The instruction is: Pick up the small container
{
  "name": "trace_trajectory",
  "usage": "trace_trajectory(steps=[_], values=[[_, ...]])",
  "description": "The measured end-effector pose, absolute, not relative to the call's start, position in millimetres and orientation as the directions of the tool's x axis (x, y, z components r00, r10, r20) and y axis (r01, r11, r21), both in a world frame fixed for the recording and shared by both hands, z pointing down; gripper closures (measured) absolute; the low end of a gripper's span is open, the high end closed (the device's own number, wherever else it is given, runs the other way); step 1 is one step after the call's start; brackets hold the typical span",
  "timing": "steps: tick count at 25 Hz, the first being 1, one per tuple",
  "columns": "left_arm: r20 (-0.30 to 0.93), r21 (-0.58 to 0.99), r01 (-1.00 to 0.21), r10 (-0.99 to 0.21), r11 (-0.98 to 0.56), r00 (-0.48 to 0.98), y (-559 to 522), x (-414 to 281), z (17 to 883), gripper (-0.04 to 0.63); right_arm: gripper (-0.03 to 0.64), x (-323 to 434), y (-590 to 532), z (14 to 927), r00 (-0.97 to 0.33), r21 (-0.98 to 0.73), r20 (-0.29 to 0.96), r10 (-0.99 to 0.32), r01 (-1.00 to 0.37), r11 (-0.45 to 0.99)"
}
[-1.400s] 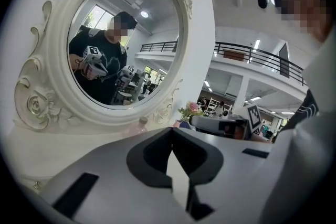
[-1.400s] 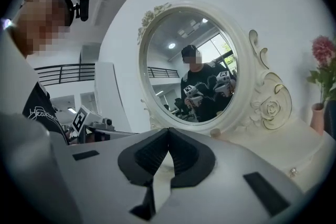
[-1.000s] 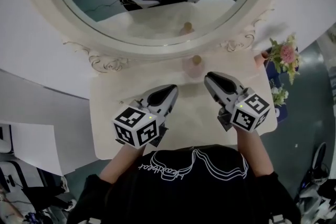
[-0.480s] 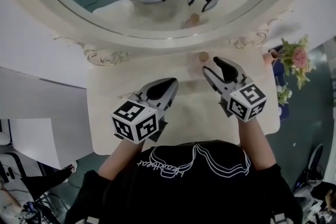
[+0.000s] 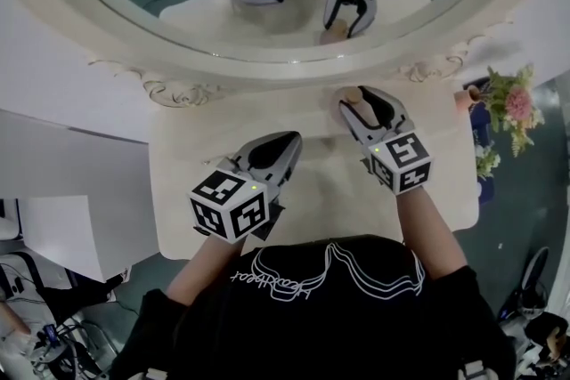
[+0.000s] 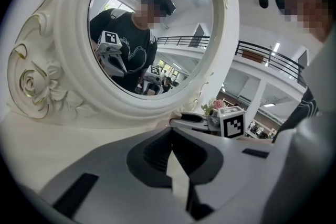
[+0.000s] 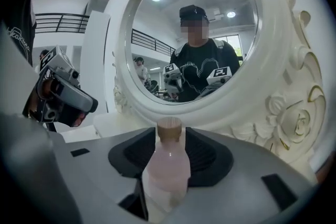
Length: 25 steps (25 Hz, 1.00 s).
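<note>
Left gripper (image 5: 283, 147), toward 9 o'clock over the table (image 5: 183, 182): jaws closed together, nothing between them. Right gripper (image 5: 361, 101), toward 1 o'clock: jaws wide apart, having just been opening. The small container (image 7: 167, 165), a pink bottle with a tan cap, stands upright between them, near the mirror (image 5: 267, 67) frame at 12 o'clock.

The mirror (image 5: 267, 71) is set along the far edge of the table (image 5: 178, 191). The small container (image 7: 167, 165) is stood just before it, right of that edge's middle, between the jaws of the right gripper (image 5: 360, 101), which have just been opening and are kept clear of it. The left gripper (image 5: 285, 147) is held to its left, over the middle of the surface. Flowers (image 5: 512, 102) are seen beyond the far right corner.
</note>
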<state>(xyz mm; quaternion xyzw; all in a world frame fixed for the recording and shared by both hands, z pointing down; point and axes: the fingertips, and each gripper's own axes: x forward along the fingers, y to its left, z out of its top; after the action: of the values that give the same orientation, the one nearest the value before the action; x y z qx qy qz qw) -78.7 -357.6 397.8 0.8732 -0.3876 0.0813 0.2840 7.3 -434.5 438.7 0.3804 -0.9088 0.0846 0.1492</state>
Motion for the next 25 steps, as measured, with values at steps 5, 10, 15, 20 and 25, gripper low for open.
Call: trace_trajectory(steps=[5,10,15,20,25], values=[[0.366,0.435,-0.733,-0.642,-0.522,0.674,-359.5,-87.2,400.1,0.592,0.476,7.2,-436.3,439.8,-0.652,-0.020,0.329,-0.683,-0.728,0.685],[0.366,0.439,-0.733,-0.642,-0.520,0.674,-358.7,-89.1,402.4,0.592,0.479,6.9,-436.5,440.4,-0.651,-0.025,0.321,-0.688,-0.732,0.681],[0.368,0.438,-0.735,-0.642,-0.518,0.673,-355.9,-91.0,402.9,0.592,0.482,7.7,-437.1,440.5,-0.646,-0.038,0.320,-0.693,-0.740,0.672],[0.367,0.439,-0.736,-0.646,-0.515,0.670,-352.2,-95.3,403.3,0.592,0.482,7.5,-437.1,440.2,-0.635,-0.039,0.316,-0.705,-0.751,0.659],[0.364,0.440,-0.737,-0.648,-0.513,0.668,-347.5,-97.2,401.5,0.592,0.482,8.3,-436.7,439.3,-0.626,-0.040,0.314,-0.714,-0.760,0.649]])
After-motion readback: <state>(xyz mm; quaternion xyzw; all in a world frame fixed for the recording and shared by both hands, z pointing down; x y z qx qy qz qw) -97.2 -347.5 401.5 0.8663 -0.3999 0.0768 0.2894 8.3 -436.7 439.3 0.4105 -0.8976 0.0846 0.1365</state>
